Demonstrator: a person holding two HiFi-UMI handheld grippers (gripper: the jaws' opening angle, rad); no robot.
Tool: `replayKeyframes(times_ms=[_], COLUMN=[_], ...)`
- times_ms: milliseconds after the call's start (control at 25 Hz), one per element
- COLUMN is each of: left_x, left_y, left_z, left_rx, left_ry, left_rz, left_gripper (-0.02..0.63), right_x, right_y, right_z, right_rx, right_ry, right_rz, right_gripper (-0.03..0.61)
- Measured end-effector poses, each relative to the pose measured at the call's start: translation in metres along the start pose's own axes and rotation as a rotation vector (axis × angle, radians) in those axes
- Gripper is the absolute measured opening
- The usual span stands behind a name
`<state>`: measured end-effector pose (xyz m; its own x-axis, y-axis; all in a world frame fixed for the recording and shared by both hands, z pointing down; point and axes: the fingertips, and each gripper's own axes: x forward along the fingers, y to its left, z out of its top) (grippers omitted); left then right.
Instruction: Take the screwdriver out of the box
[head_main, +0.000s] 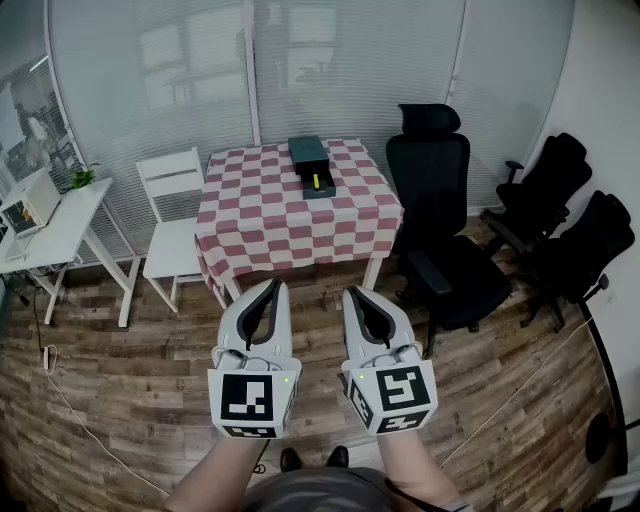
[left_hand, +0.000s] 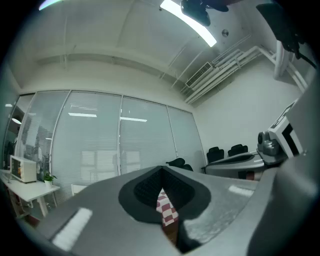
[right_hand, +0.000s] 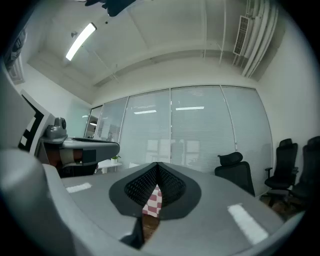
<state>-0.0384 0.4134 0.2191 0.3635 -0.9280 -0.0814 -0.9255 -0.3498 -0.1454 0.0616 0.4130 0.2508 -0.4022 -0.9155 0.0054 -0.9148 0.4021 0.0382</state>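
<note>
A dark green box (head_main: 309, 160) stands open at the far middle of a table (head_main: 260, 220) with a red-and-white checked cloth. A yellow-handled screwdriver (head_main: 315, 182) lies in the box's front part. Both grippers hang well short of the table, over the wood floor. My left gripper (head_main: 272, 290) is shut with nothing in it, and so is my right gripper (head_main: 355, 296) beside it. In the left gripper view the left gripper (left_hand: 161, 171) has its jaws meeting at the tips, with checked cloth seen through the gap behind them. The right gripper (right_hand: 157, 165) looks the same in its own view.
A white chair (head_main: 172, 215) stands at the table's left and a black office chair (head_main: 440, 210) at its right. Two more black chairs (head_main: 570, 220) are by the right wall. A white desk (head_main: 50, 230) with a plant is at the far left. A cable (head_main: 80, 420) runs across the floor.
</note>
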Motion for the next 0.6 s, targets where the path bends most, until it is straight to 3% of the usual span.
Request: replayKeyframes(times_ms=[600], left_x=[0.017], left_y=[-0.036], left_z=[-0.002], left_rx=[0.011], left_ry=[0.014], left_rz=[0.017], left_gripper=[0.0], right_x=[-0.008], right_y=[-0.033], right_z=[-0.006], right_rx=[0.021], right_ry=[-0.012], right_rz=[0.035], right_gripper=[0.023])
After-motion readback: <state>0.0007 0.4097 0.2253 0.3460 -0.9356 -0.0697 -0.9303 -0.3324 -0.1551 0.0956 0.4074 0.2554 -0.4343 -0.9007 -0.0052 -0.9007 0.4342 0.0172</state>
